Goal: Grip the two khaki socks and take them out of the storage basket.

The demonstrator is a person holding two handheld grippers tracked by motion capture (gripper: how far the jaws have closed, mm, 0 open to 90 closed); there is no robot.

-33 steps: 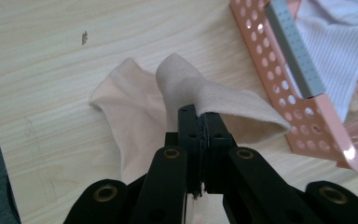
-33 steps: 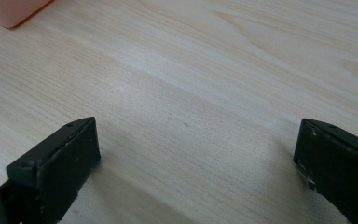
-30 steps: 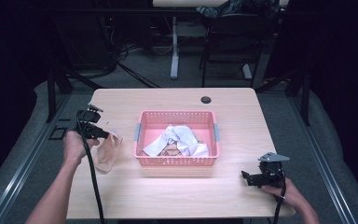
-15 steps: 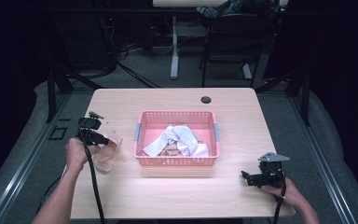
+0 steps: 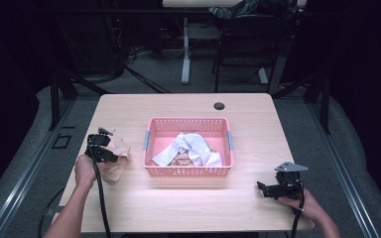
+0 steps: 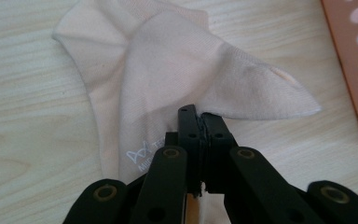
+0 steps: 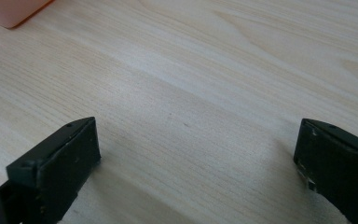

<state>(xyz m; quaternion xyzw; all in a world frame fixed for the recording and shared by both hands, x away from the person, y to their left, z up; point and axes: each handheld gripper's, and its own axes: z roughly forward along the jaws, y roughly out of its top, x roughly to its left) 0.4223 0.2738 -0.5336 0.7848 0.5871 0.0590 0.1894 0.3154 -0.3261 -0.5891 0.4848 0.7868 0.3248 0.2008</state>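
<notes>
Near the table's (image 5: 129, 106) left edge, just left of the pink basket (image 5: 187, 171), a beige sock (image 6: 168, 74) spreads on the wood, one fold pinched in the left gripper's (image 6: 199, 122) closed jaws. That forearm reaches in from the near edge. The right gripper (image 7: 196, 154) rests wide open and empty by the near right corner.

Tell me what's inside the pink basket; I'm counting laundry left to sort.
Inside the pink basket lie a crumpled white cloth and a beige piece partly under it. Anything beneath them is covered.
</notes>
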